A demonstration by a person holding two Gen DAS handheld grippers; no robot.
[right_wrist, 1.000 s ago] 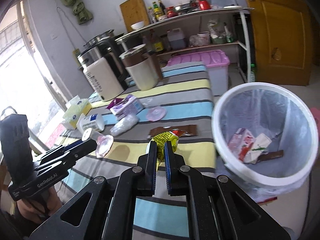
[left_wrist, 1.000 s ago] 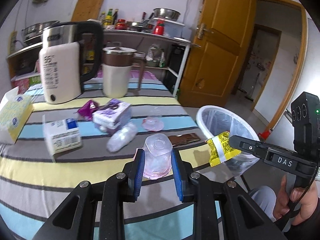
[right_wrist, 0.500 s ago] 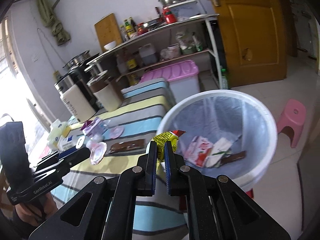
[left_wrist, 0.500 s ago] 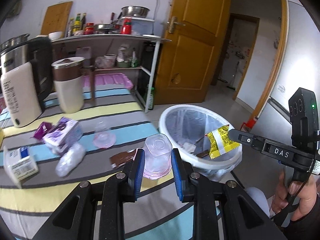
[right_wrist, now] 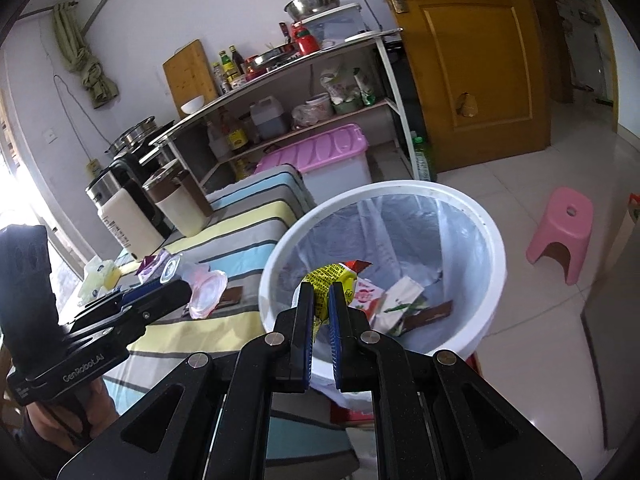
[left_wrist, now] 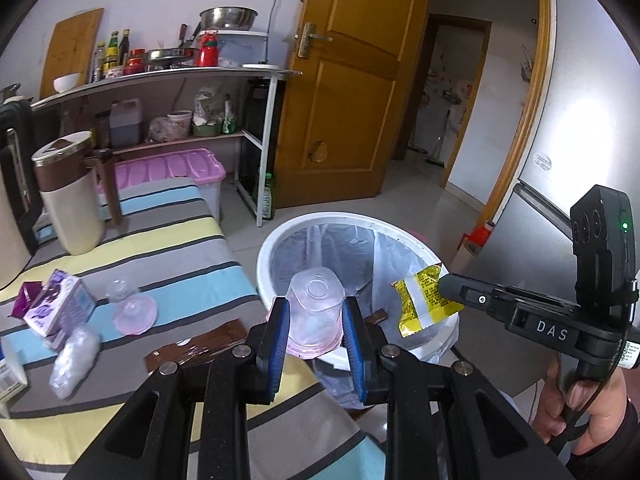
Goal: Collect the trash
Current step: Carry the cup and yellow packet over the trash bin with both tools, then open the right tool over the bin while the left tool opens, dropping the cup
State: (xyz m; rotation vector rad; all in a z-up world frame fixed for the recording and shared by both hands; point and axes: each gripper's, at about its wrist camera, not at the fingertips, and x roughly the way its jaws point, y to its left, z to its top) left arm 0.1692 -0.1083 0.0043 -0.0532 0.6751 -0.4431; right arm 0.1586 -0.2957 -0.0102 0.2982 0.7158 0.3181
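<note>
My left gripper [left_wrist: 316, 314] is shut on a clear plastic cup [left_wrist: 316, 300] with a pink rim, held upside down over the near rim of the white lined trash bin [left_wrist: 264, 256]. My right gripper [right_wrist: 320, 306] is shut on a yellow snack wrapper [right_wrist: 330, 278] and hangs over the bin's [right_wrist: 496, 256] opening. The bin holds cartons and a brown wrapper. On the striped table lie a brown wrapper [left_wrist: 196, 348], another clear cup [left_wrist: 132, 308], a purple carton [left_wrist: 56, 308] and crumpled clear plastic [left_wrist: 74, 354].
A cream jug [left_wrist: 68, 196] stands at the table's back. Behind it are a pink-lidded box [left_wrist: 172, 168] and a loaded shelf [left_wrist: 160, 76]. A pink stool [right_wrist: 560, 232] sits on the floor right of the bin, and a wooden door [left_wrist: 352, 80] stands beyond.
Both grippers have swung right from above the table to over the trash bin. The cup and the yellow wrapper travelled with them, still gripped.
</note>
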